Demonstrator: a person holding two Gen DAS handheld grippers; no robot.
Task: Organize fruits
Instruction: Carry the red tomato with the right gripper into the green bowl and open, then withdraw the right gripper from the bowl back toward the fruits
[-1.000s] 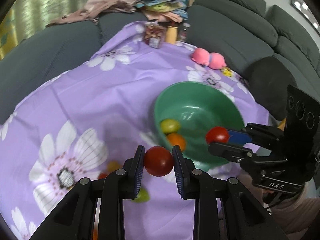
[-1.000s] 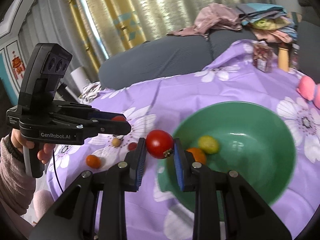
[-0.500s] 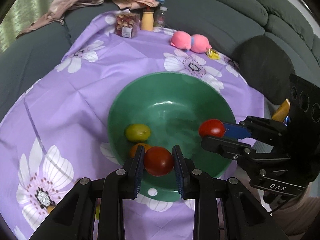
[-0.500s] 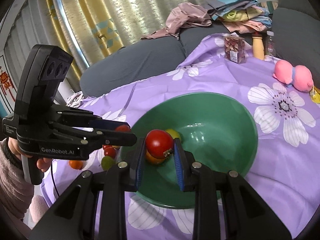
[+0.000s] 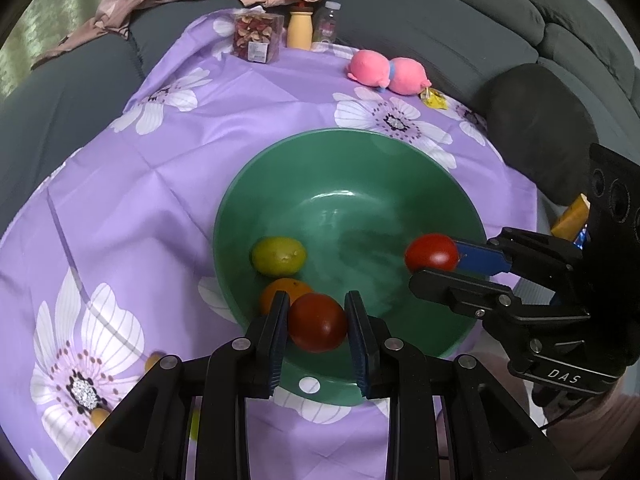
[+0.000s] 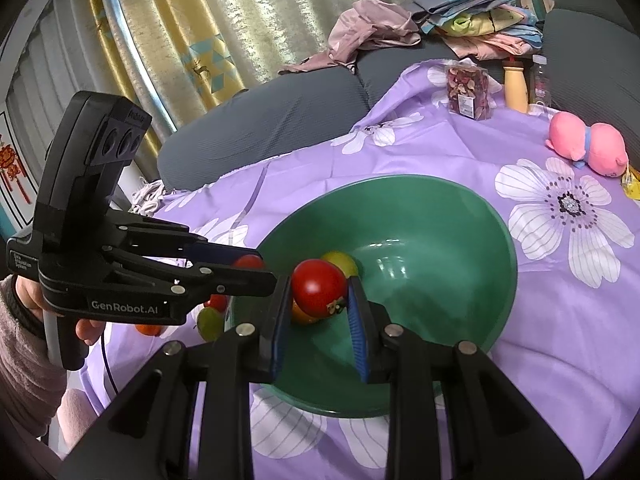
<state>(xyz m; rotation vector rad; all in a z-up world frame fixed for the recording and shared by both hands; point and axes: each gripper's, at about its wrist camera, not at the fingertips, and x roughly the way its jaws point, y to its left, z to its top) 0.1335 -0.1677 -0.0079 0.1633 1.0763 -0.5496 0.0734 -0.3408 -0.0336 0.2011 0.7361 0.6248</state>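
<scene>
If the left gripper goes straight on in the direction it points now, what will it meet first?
Probably the inner wall of the green bowl. The left gripper, shut on a red tomato, points down into the bowl; the orange fruit lies just left of that line. Depth is hard to judge.

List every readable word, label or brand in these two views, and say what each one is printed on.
"DAS": white letters on the black right gripper body, left wrist view.
"GenRobot.AI": white letters on the black left gripper body, right wrist view.
Small white label on the clear box of dried petals: too small to read.
</scene>
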